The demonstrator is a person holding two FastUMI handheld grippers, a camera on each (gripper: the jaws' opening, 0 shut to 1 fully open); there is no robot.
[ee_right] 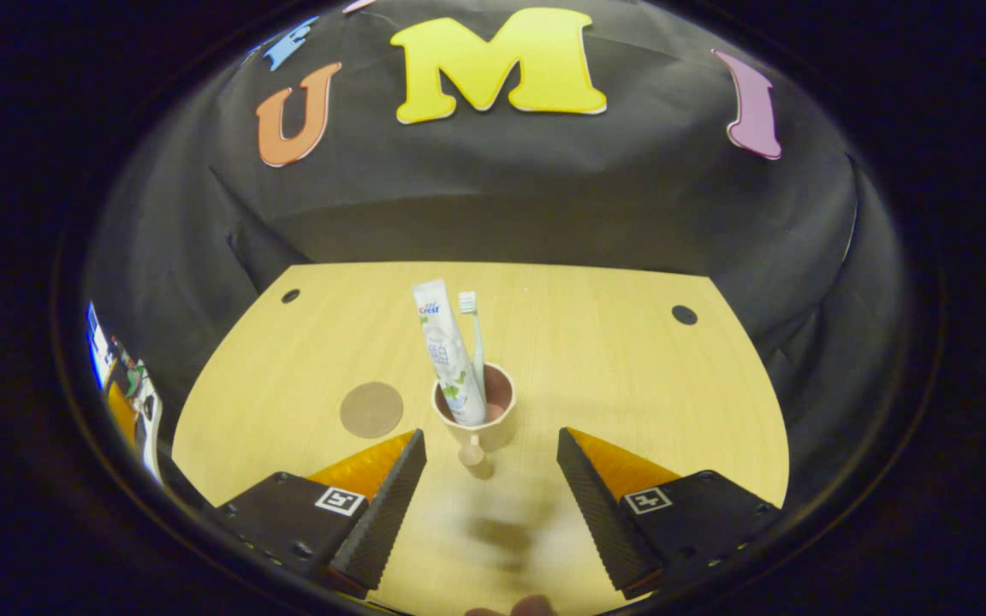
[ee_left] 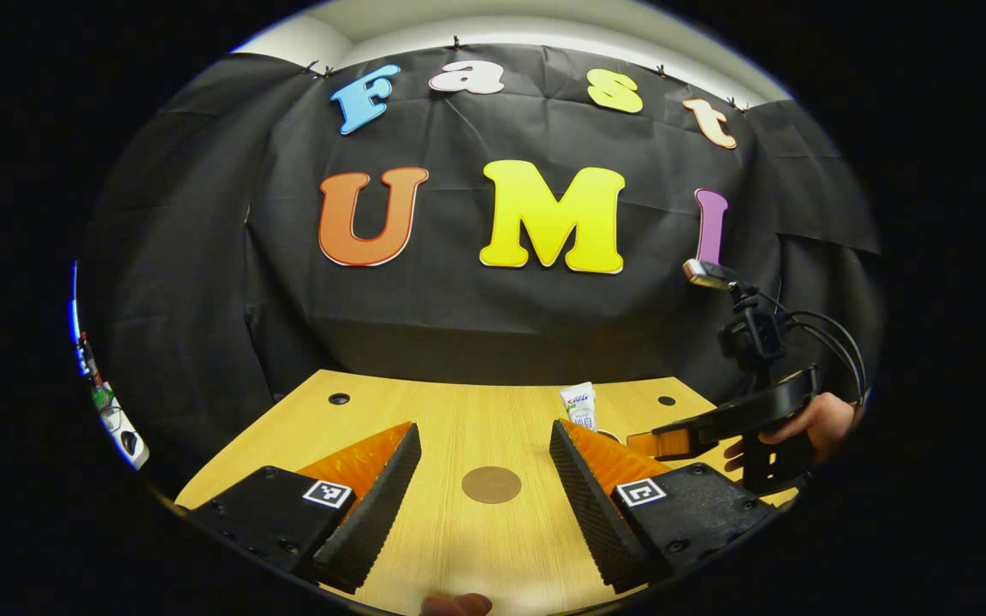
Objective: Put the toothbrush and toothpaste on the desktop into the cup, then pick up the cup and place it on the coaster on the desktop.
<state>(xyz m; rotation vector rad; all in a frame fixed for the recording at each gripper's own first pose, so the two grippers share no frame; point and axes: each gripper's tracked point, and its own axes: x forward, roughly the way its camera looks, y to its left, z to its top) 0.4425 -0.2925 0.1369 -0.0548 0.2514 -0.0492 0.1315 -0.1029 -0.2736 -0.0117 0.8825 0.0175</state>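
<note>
Toothpaste (ee_right: 450, 359) and toothbrush (ee_right: 473, 329) already upright in cup (ee_right: 478, 409), tube leaning left, brush head just beside tube top. Cup standing on table (ee_right: 613, 368), handle turned toward right gripper (ee_right: 490, 488). Coaster (ee_right: 371, 409) flat on bare wood, left of cup in right gripper view, near but apart.

Right gripper spread wide, nothing between fingers, lined up with cup and short of it; handle knob just ahead of the fingertip line. Left gripper (ee_left: 484, 479) likewise wide and empty, hovering low with coaster (ee_left: 491, 484) centred between its fingers. Seen from left gripper view: top of toothpaste (ee_left: 579, 404) poking above one finger, and right gripper (ee_left: 673, 441) farther off in a hand (ee_left: 810, 423).

Judged stage: loading step done, cup pickup in hand, cup not yet gripped.

Next move, as judged: ease right gripper forward until fingers straddle cup body or handle, close firmly, lift straight to keep tall tube from tipping out, carry leftward, lower onto coaster. Left gripper best drawn clear of coaster first to leave room for landing.
</note>
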